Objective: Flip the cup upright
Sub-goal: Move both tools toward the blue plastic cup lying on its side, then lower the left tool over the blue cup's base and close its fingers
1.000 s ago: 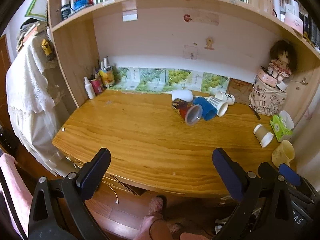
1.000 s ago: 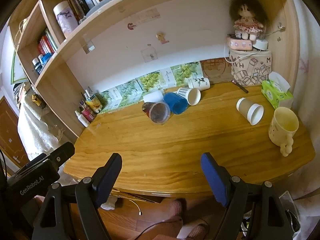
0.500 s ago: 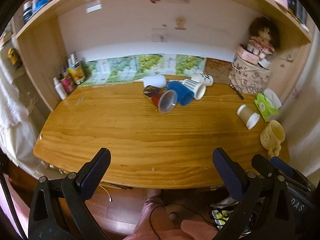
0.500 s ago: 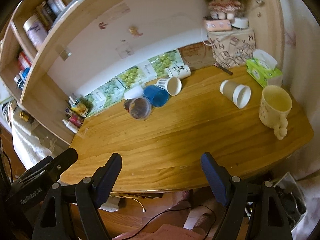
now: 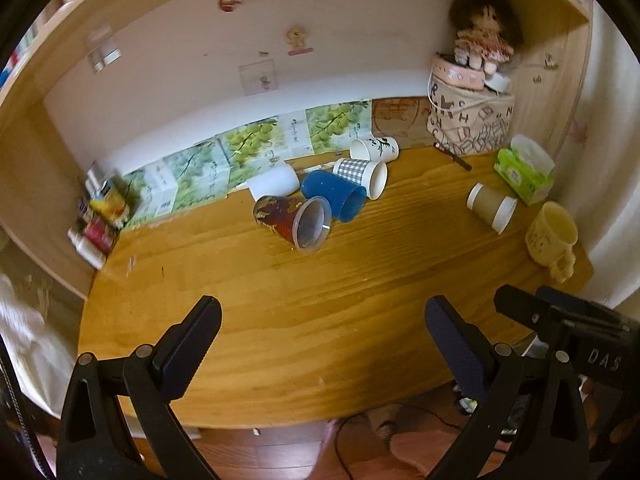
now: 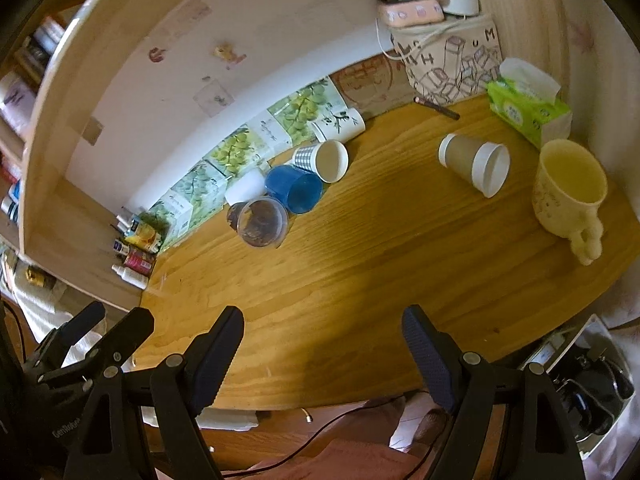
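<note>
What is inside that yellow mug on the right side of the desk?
The yellow mug stands upright on the desk, and the right wrist view looks down into it. Only its pale yellow inner wall and bottom show; it looks empty. A clear liquid could not be ruled out.

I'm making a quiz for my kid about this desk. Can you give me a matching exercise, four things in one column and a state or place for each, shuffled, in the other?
Things:
1. yellow mug
2. blue cup
3. brown paper cup
4. tissue box

States or places:
A. lying on its side, apart from the cluster
B. standing upright, mouth up
C. at the back right, near the printed bag
D. lying on its side within the cluster of cups

Pairs: 1-B, 2-D, 3-A, 4-C
</note>
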The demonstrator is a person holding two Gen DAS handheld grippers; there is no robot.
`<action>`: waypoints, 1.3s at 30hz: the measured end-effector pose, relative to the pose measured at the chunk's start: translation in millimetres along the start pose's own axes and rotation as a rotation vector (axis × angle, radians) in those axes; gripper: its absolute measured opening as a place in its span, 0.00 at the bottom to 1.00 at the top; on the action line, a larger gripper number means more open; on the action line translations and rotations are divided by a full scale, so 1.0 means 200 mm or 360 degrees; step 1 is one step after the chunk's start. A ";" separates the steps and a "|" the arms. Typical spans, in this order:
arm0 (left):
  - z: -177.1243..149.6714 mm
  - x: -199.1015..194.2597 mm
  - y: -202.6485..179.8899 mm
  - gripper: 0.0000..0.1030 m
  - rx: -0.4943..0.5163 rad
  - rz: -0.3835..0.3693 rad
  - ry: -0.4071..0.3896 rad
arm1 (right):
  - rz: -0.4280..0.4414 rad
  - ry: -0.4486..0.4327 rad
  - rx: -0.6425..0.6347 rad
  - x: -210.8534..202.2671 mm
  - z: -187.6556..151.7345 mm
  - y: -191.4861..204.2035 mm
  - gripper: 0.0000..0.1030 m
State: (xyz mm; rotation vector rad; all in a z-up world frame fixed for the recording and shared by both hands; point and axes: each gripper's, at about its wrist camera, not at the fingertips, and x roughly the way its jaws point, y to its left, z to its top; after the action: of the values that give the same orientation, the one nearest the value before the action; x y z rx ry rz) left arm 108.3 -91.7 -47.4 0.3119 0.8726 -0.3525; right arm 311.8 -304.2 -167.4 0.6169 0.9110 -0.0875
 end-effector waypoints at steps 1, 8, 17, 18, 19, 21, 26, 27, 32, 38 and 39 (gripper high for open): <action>0.02 0.02 0.01 0.99 0.0031 0.0000 0.0010 | -0.0001 0.0012 0.0013 0.02 0.01 0.00 0.80; 0.16 0.20 0.06 0.99 0.0285 0.0042 0.0070 | 0.0015 0.0126 0.0169 0.21 0.14 -0.02 0.80; 0.34 0.40 0.08 0.99 0.0684 0.0032 0.0084 | 0.0022 0.0267 0.0266 0.40 0.25 0.01 0.80; 0.36 0.43 0.08 0.99 0.0724 0.0031 0.0087 | 0.0024 0.0282 0.0274 0.42 0.26 0.02 0.80; 0.38 0.46 0.08 0.99 0.0777 0.0019 0.0092 | 0.0026 0.0297 0.0281 0.44 0.26 0.02 0.80; 0.41 0.50 0.07 0.99 0.0855 -0.0008 0.0096 | 0.0022 0.0333 0.0296 0.49 0.28 0.02 0.80; 0.45 0.61 0.01 0.99 0.1154 -0.0052 0.0068 | -0.0002 0.0403 0.0326 0.59 0.29 0.03 0.80; 0.46 0.63 0.01 0.99 0.1213 -0.0061 0.0063 | -0.0010 0.0416 0.0334 0.61 0.29 0.02 0.80; 0.47 0.74 -0.05 0.99 0.1546 -0.0097 0.0022 | -0.0048 0.0458 0.0375 0.68 0.29 0.00 0.80; 0.48 0.84 -0.08 0.99 0.1891 -0.0183 -0.0025 | -0.0092 0.0475 0.0425 0.71 0.28 -0.03 0.80; 0.48 0.86 -0.08 0.99 0.1935 -0.0197 -0.0031 | -0.0098 0.0471 0.0427 0.72 0.27 -0.04 0.80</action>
State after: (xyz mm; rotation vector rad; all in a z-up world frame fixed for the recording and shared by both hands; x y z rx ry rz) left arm 269.1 -174.8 -126.8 1.3719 0.5656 -0.9853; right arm 437.7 -313.3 -254.8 0.8663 1.2168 -0.1793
